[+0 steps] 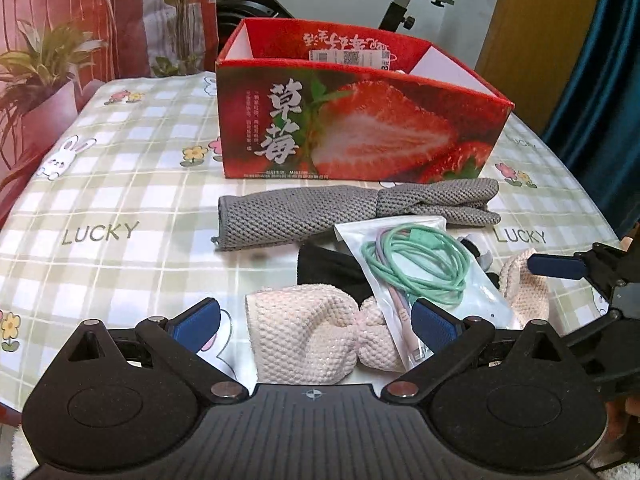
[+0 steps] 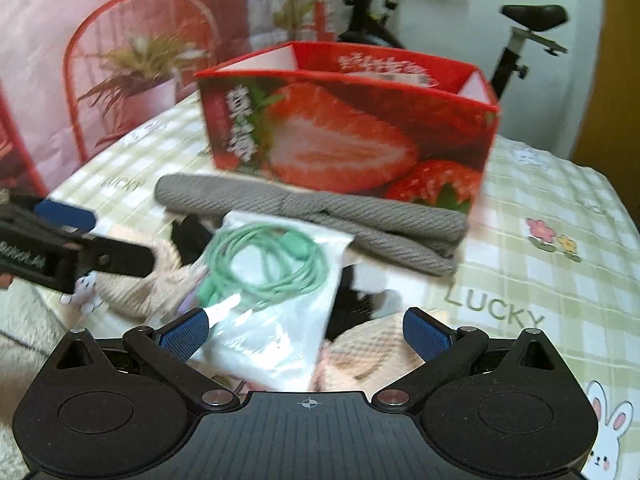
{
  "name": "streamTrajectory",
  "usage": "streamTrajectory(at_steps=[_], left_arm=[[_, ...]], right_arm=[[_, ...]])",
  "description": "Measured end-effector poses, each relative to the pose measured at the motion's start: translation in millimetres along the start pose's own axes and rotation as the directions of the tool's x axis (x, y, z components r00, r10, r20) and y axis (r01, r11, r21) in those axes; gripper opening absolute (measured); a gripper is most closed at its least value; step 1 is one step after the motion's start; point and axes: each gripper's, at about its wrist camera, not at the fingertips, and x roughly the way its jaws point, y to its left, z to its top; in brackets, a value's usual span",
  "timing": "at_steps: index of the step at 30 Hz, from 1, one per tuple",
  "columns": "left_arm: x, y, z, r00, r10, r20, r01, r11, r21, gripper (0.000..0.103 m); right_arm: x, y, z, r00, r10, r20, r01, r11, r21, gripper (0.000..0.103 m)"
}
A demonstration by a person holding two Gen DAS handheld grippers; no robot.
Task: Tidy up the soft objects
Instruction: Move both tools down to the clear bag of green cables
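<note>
The greatest risk was judged to lie in the clear packet (image 1: 416, 268) holding a green cable (image 1: 420, 260), which was draped over the soft things. If the pink knitted headband (image 1: 316, 340) were lifted from beneath it, the slippery packet could be dragged along or tipped off the desk (image 1: 120, 184). A second hazard was seen in the crowding: both tools were aimed at the same small heap, so a collision could not be ruled out.

The left gripper (image 1: 316, 320) was held low and level, its fingers spread wide on either side of the pink headband, nothing being gripped. The right gripper (image 2: 304, 332) was likewise held low with fingers wide apart over the packet, empty, its view blurred.

The grey knitted cloth (image 1: 320, 212) was laid just before the red strawberry box (image 1: 360, 128), with a black soft item (image 1: 328, 268) partly hidden under the packet.
</note>
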Motion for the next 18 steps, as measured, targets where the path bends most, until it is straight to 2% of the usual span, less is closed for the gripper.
streamTrajectory(at_steps=[4,9,13,18], left_arm=[[5.7,2.6,-3.8,1.000,-0.019,-0.015,0.018,1.000,-0.018,0.098],[9.7,5.7,-8.0,1.000,-0.023,-0.014,0.022,0.999,-0.034,0.097],[9.1,7.7,-8.7,1.000,-0.025,0.006,0.025,0.999,-0.042,0.090],[7.6,15.4,-9.5,0.999,-0.047,0.021,0.049,0.995,-0.085,0.080]], right_arm=[[4.4,10.5,-4.3,1.000,0.019,-0.023,-0.020,0.998,-0.057,0.103],[14.1,13.3,-7.9,0.998,0.017,-0.055,-0.020,0.998,-0.061,0.103],[23.1,16.8,-8.4,0.999,0.002,-0.049,-0.006,0.996,-0.093,0.103],[35.6,12.2,-1.8,0.999,0.005,-0.043,-0.008,0.998,-0.065,0.103]])
